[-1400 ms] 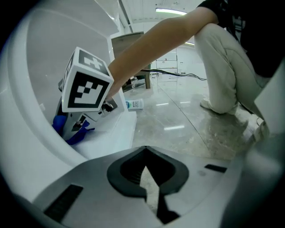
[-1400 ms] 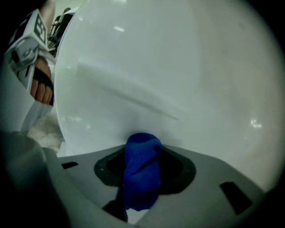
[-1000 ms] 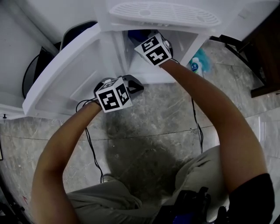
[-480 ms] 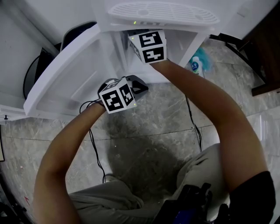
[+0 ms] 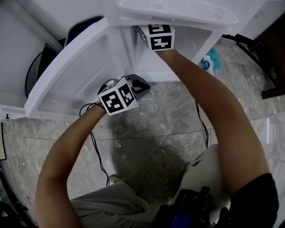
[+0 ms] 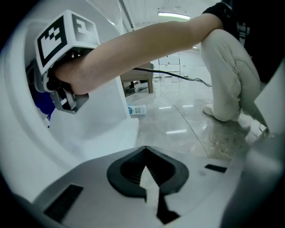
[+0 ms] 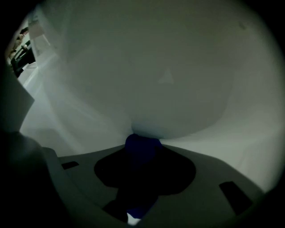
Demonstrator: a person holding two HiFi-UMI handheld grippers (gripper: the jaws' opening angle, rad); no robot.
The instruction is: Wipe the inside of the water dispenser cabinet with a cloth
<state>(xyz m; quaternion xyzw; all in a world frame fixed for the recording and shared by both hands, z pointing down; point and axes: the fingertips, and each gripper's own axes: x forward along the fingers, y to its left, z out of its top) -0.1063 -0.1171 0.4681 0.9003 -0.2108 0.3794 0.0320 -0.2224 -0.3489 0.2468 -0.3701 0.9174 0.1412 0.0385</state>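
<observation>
Cloth [image 7: 141, 147] — dark blue, bunched into a wad, clamped between the 2 jaws of the right gripper [image 7: 143, 165]. Its front end pokes past the jaw tips and meets a pale inner wall of the cabinet [image 5: 196, 40]. The right gripper view is dim, with only white walls around the wad. In the left gripper view a patch of the same blue shows just behind the right gripper, inside the cabinet's opening.

In the head view the right gripper's marker cube [image 5: 158, 35] sits at the top edge of that opening, right under the water dispenser's drip grille [image 5: 178, 11]. The person's right forearm [image 5: 209, 89] reaches in from the lower right.

The cabinet door [image 5: 67, 75] stands swung wide open, off to the left in the head view.

Left gripper [image 5: 136, 85] — jaws clenched tight, nothing between them. It hangs outside the cabinet, near the lower front corner by the open door, tilted down toward the floor [image 5: 169, 116]. Whether it touches the door cannot be told.

1 bottle [image 5: 205, 64] with a blue label lies on the grey stone floor beside the cabinet's right-hand corner. Black cables [image 5: 95, 151] trail across the floor below the left gripper.
</observation>
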